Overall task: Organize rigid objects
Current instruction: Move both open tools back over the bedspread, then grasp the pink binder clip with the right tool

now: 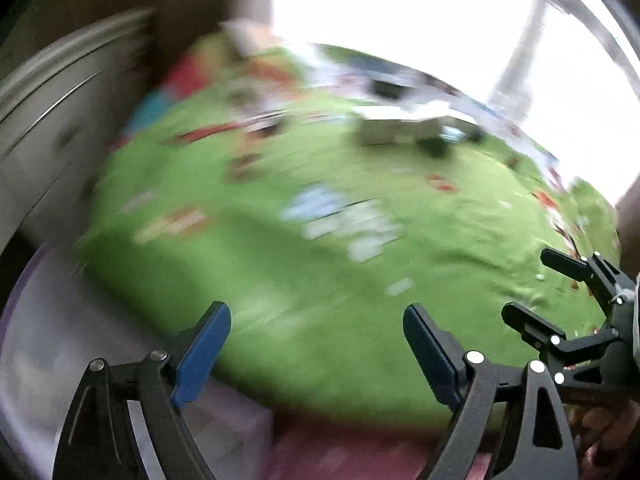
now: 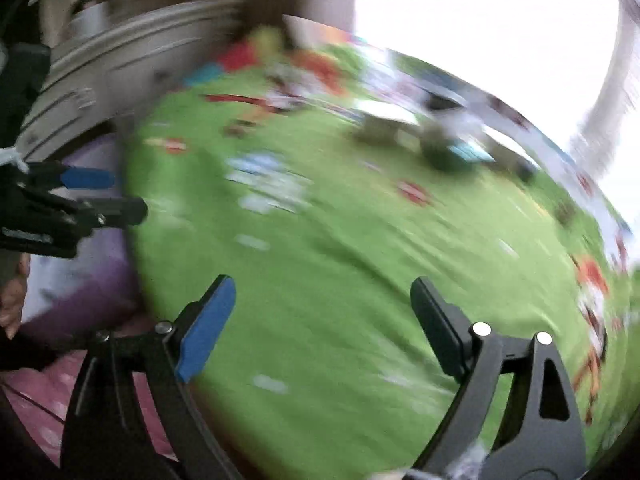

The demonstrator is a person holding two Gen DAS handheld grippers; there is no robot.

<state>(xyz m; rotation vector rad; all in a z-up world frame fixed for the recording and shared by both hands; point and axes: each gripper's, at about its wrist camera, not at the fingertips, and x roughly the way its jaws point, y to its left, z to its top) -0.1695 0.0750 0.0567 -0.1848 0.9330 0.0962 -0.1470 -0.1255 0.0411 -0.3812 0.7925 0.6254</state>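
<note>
Green patterned bedspread [image 1: 320, 280], bright window [image 1: 400, 8] behind, both tongs wide, empty

boxes [image 1: 400, 130] seemingly on bedspread [image 1: 320, 300] far side

Daylight from window [image 1: 440, 20], blown out to white in both views. Heavy motion blur smears green cover [image 1: 320, 280] and objects on it; near fingers [image 1: 202, 354] stay sharp. Fisheye bends edges; corners dark.
</note>
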